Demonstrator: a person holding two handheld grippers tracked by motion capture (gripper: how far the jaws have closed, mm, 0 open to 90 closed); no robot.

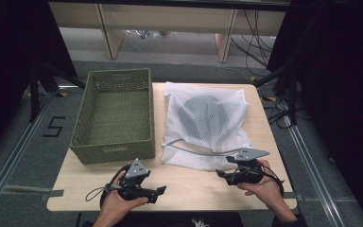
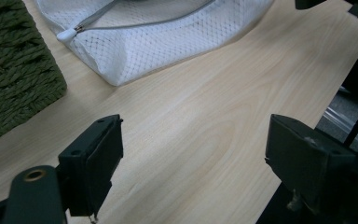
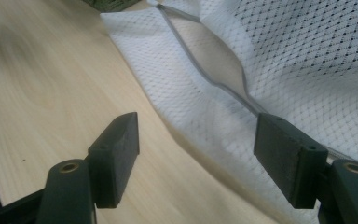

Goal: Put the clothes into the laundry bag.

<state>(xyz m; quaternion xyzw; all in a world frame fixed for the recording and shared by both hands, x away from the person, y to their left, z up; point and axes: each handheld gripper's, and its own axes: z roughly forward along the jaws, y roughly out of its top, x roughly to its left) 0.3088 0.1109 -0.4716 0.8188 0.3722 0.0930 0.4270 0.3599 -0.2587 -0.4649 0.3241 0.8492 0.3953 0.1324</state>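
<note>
- Mesh laundry bag [image 1: 207,127] — high view: it lay flat on the wooden table [image 1: 194,187], just to the right of the green woven basket [image 1: 115,116], with a dark rounded item showing through the netting. Its grey zipper [image 1: 194,150] ran along the near edge and appeared closed. The basket held nothing that could be seen. The left gripper [image 1: 159,193] rested near the table's front edge, apart from bag and basket; the right gripper [image 1: 221,174] sat just at the bag's near right corner, holding nothing.
- Left gripper view: the jaws stood wide apart over bare wood, with nothing between them. The bag's corner [image 2: 135,46] and the zipper's pull end [image 2: 67,33] lay ahead, the basket wall [image 2: 14,70] at the left — both well clear of the jaws.
- Right gripper view: the jaws were spread wide and empty; the right-hand one lay at the edge of the netting [image 3: 270,60], close beside the zipper line [image 3: 223,84], but nothing was pinched.
- Progress, as judged: work on the bag had barely begun — no grasp was made, the zipper was still shut, and the bag was not yet in the basket.
</note>
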